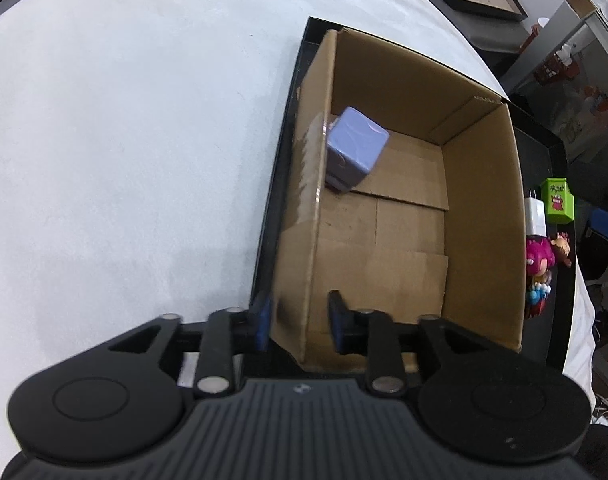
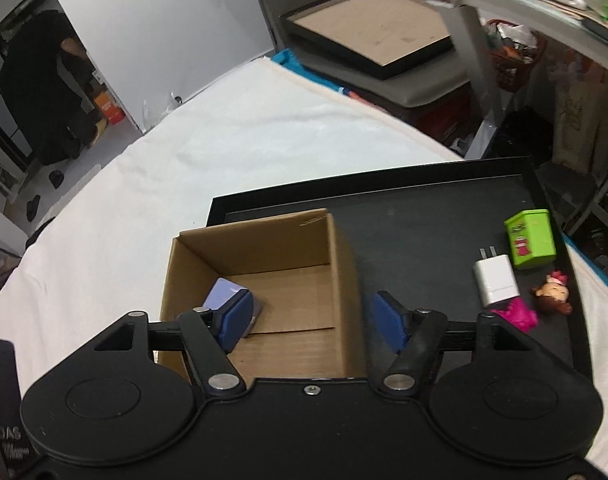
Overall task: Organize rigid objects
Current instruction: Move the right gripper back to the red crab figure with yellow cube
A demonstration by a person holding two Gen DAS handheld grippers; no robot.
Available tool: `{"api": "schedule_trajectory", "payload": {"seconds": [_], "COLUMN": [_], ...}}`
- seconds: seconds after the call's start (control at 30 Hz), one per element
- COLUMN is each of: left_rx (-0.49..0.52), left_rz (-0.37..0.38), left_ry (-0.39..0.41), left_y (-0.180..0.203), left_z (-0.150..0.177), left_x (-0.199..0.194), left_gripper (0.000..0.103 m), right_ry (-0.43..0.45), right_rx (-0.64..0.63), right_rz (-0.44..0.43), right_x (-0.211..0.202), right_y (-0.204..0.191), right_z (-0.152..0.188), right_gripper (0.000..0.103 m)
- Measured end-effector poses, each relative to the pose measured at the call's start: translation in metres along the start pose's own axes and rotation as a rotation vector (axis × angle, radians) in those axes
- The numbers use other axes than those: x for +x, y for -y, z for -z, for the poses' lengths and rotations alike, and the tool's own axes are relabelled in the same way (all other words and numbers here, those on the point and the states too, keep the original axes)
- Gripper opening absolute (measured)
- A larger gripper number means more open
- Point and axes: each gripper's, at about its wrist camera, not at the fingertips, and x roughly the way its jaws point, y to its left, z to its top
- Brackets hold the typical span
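Observation:
An open cardboard box [image 1: 480, 216] stands on a black tray [image 1: 540, 152]. A purple cube [image 1: 354, 142] lies inside it, tilted against the left wall. My left gripper [image 1: 299, 322] straddles that wall near the front corner, one finger outside and one inside. The inner pad stands off the cardboard, so the gripper is open. My right gripper [image 2: 312, 322] hangs open over the box [image 2: 259, 248], empty, with the cube [image 2: 221, 294] just behind its left finger. On the tray [image 2: 424, 208] lie a green tin [image 2: 530, 238], a white charger [image 2: 496, 282], a small doll [image 2: 552, 290] and a pink figure [image 2: 516, 314].
The tray rests on a table under a white cloth [image 2: 231, 140]. Black-framed boards [image 2: 368, 36] lie beyond the far edge, and a cluttered shelf [image 2: 544, 0] stands at the right. A person in dark clothes [image 2: 43, 88] stands far off at the left.

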Motion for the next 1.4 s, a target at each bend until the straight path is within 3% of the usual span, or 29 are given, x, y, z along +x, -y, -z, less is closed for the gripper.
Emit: {"api": "schedule_trajectory", "payload": {"seconds": [0.07,0.17,0.33,0.97,1.4], "left_rx": [0.008,0.002,-0.011,0.043,0.039], "left_rz": [-0.027,-0.059,-0.095,-0.201,-0.258], "left_ry": [0.006,0.014,0.032,0.058,0.063], "left_y": [0.002,0.002,0.001,0.034,0.039], "left_z": [0.001,0.003,0.004,-0.002,-0.009], "left_x": [-0.002,-0.006,-0.013,-0.016,-0.009], "left_gripper": [0.05,0.059,0.067,0.069,0.069], "right_ry": [0.012,0.016,0.004,-0.057,-0.112], "right_rx": [0.002,0.015,0.061,0.207,0.257], "right_rz": [0.01,0.017,0.025,0.052,0.069], "right_x": [-0.006,-0.011,-0.014,0.004,0.044], "right_y": [0.009,0.025,0.054,0.144,0.182], "right_z": [0.003,0.008,0.021,0.061,0.076], "right_gripper": [0.077,0.078,0.078,0.078,0.074]}}
